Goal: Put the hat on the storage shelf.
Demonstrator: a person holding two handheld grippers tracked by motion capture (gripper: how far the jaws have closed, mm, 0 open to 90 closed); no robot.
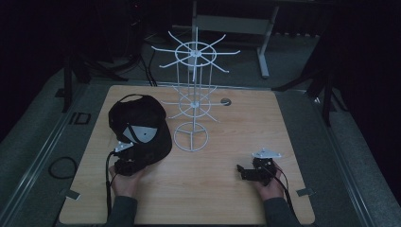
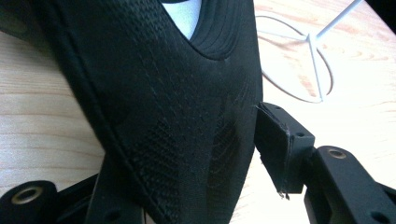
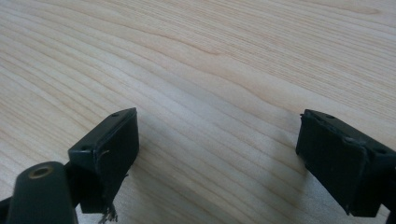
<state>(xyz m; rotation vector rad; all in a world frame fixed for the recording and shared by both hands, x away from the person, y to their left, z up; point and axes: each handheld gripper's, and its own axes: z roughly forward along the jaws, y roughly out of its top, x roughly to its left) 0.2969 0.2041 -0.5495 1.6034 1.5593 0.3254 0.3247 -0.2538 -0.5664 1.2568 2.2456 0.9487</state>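
A black cap [image 1: 139, 125] with a white patch lies on the left of the wooden table [image 1: 227, 142]. My left gripper [image 1: 128, 156] sits at the near edge of its brim. In the left gripper view the brim [image 2: 177, 116] runs between the jaws. The right pad [image 2: 280, 149] stands at the brim's edge without pressing on it, and the other pad is hidden behind the fabric. My right gripper [image 1: 242, 171] rests low at the right front, open, with bare wood between its pads [image 3: 219, 154].
A tall white wire display rack [image 1: 191, 94] with hooked arms stands on a ring base [image 2: 303, 70] just right of the cap. A cable hole [image 1: 226, 101] lies behind it. Dark floor and metal frames surround the table.
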